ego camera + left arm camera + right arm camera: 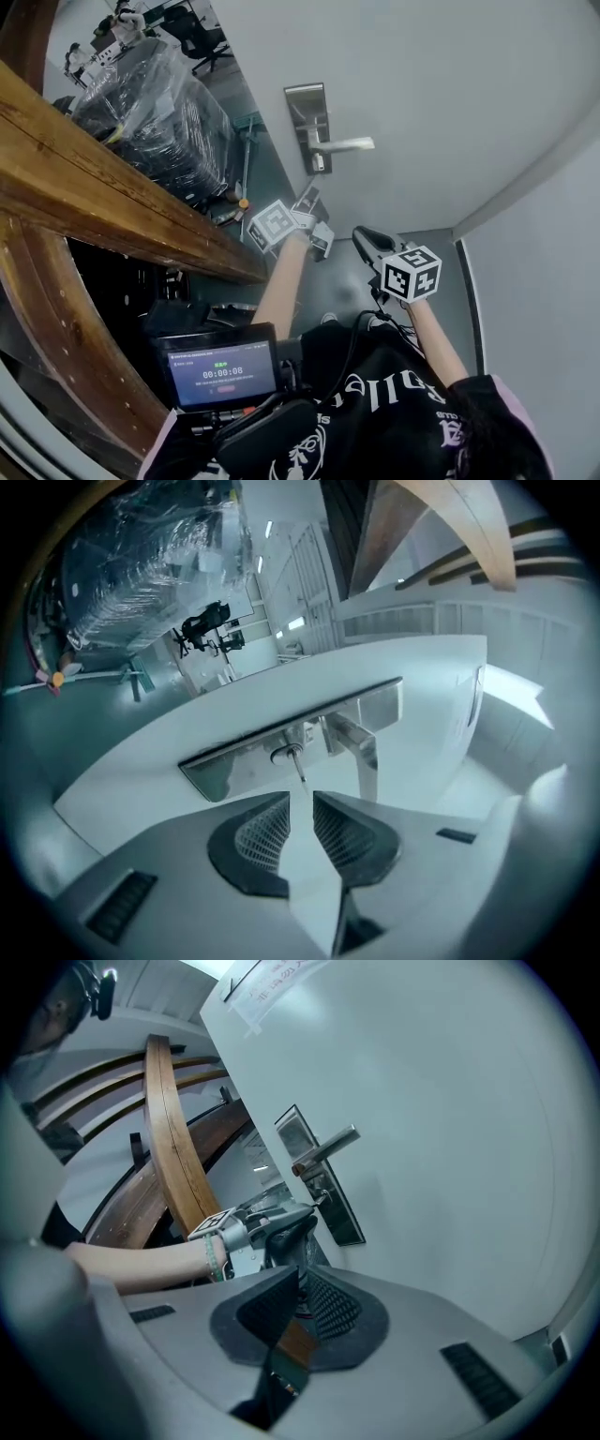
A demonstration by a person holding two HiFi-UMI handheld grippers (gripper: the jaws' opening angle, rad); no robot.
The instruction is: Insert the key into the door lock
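A steel lock plate [310, 123] with a lever handle [343, 144] is fixed to the white door [441, 103]. My left gripper [312, 201] is just below the plate, shut on a thin metal key [298, 771]. In the left gripper view the key's tip sits at the round keyhole [281, 755], beside the handle [361, 754]. My right gripper [367, 238] hangs lower and to the right, away from the door, jaws shut with nothing in them. The right gripper view shows the left gripper [292, 1222] against the lock plate [333, 1199].
A curved wooden beam [103, 202] runs along the left. Behind it stands a pallet wrapped in black film [155, 108]. A small timer screen [221, 372] sits at the person's chest. A white wall [534, 281] meets the door on the right.
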